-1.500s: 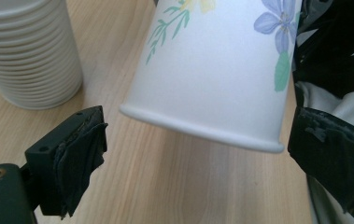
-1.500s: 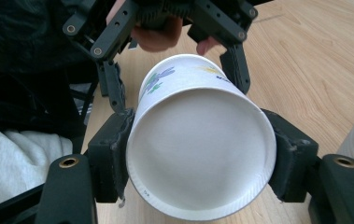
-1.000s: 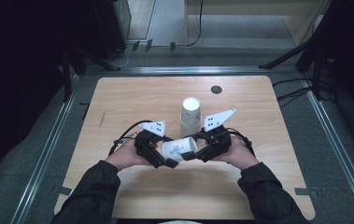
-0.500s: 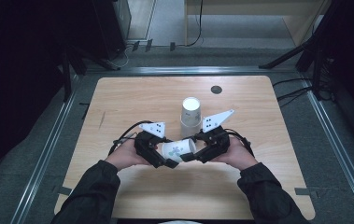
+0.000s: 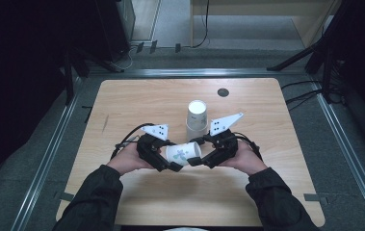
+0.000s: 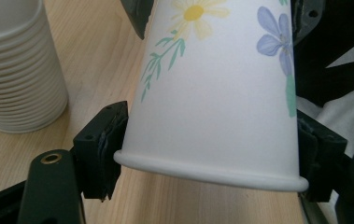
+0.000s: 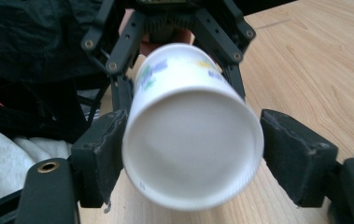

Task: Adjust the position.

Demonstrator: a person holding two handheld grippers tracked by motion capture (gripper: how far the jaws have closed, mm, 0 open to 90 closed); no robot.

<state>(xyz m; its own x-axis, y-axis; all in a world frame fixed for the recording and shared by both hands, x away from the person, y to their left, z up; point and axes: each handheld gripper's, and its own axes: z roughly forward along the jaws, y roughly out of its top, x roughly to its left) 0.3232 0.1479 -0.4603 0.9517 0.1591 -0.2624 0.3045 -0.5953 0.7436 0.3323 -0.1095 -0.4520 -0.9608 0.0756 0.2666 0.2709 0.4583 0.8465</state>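
A paper cup (image 5: 183,154) printed with flowers lay on its side in the air just above the table (image 5: 136,103), held between the person's two hands a little nearer to the person than the stack of white cups (image 5: 197,118). That stack stood upright on the table, just behind the held cup.

The left tongs (image 5: 174,166) were clamped on the flowered cup. In the left gripper view both black pads (image 6: 101,149) pressed against the cup's wall close to its rolled rim, one on each side, and the cup tapered away from the camera with a yellow daisy and a blue flower on its side. These tongs had just been closing on it.

The right tongs (image 5: 193,160) faced the left ones from the other side of the cup. In the right gripper view the cup's round end (image 7: 192,149) pointed at the camera and sat between the two pads. The left-hand pad (image 7: 101,156) lay right against the cup, while the other pad stood a little apart from it. These tongs had just been opening, and so stood apart around the cup rather than gripping it.

The person's dark sleeves (image 5: 96,199) came in from the near edge of the table, and the stack of cups also showed at the upper left of the left gripper view.
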